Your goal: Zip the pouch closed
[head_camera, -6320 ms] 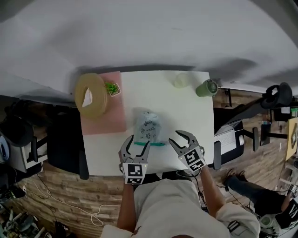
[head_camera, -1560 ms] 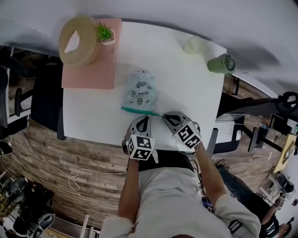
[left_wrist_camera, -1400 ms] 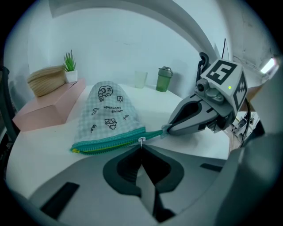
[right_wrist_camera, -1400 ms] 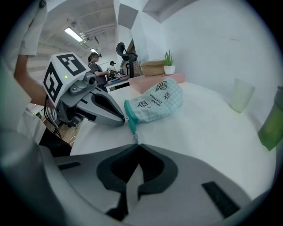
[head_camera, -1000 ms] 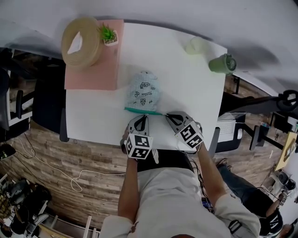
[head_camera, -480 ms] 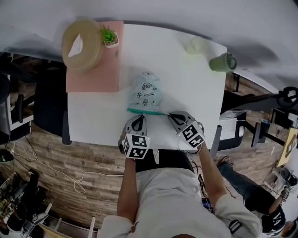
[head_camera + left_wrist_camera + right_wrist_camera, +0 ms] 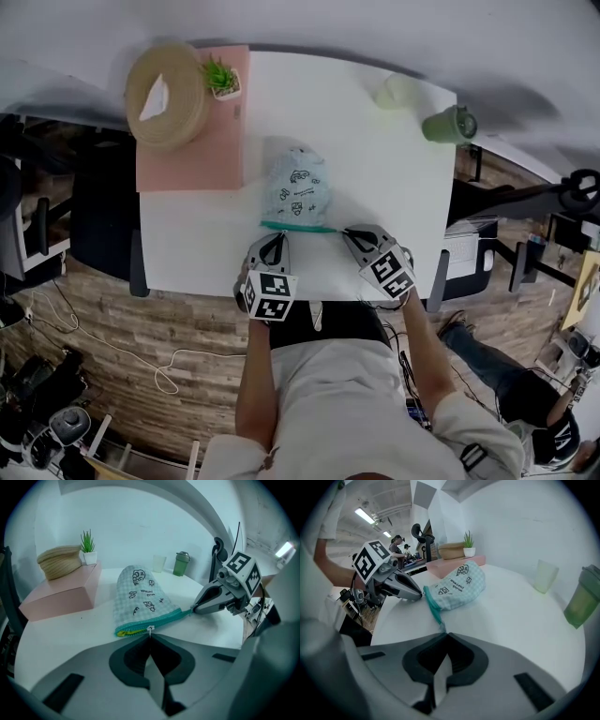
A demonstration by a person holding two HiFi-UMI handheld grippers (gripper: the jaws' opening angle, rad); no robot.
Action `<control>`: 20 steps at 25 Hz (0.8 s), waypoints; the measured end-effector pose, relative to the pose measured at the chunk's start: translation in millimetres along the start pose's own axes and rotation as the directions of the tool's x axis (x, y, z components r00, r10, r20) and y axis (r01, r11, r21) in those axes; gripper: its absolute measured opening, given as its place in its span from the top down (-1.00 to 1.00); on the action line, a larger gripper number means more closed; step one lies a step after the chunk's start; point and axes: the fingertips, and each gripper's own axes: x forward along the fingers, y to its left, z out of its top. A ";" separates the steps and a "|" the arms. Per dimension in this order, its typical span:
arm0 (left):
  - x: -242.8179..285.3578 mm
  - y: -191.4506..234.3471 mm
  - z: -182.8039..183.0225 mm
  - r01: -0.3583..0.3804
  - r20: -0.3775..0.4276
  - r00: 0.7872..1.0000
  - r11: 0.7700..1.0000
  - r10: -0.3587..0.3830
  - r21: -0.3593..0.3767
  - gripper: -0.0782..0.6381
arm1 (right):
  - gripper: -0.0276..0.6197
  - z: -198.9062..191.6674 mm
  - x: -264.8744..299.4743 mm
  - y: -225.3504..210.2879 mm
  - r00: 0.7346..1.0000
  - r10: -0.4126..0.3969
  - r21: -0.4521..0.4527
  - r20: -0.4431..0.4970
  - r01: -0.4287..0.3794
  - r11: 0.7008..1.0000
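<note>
A pale checked pouch [image 7: 298,190] with a teal zipper edge [image 7: 300,226] lies on the white table [image 7: 394,169], zipper towards me. My left gripper [image 7: 279,234] is shut on the small white zipper pull [image 7: 150,629], near the zipper's left end. Left of the pull, the mouth gapes a little and shows yellow lining [image 7: 127,631]. My right gripper [image 7: 345,231] is shut on the teal end tab [image 7: 439,626] at the zipper's right end. From the left gripper view, the right gripper [image 7: 196,610] is seen pinching that tab. The right gripper view shows the left gripper [image 7: 421,595] at the pouch's [image 7: 457,590] far corner.
A pink box [image 7: 192,141] sits at the table's far left, bearing a woven straw hat [image 7: 167,96] and a small potted plant [image 7: 223,77]. A translucent cup [image 7: 389,92] and a green tumbler [image 7: 445,124] stand at the far right. The table's near edge runs just under both grippers.
My left gripper has slid left along the zipper edge with the pull, from about the middle to near the left end. The right gripper has kept its hold in place.
</note>
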 end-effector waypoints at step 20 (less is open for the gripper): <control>-9.1 34.8 -9.3 0.016 -0.023 1.000 0.999 -0.015 0.050 0.79 | 0.91 -0.2 0.2 -1.2 0.999 -0.045 0.050 -0.015 0.045 0.998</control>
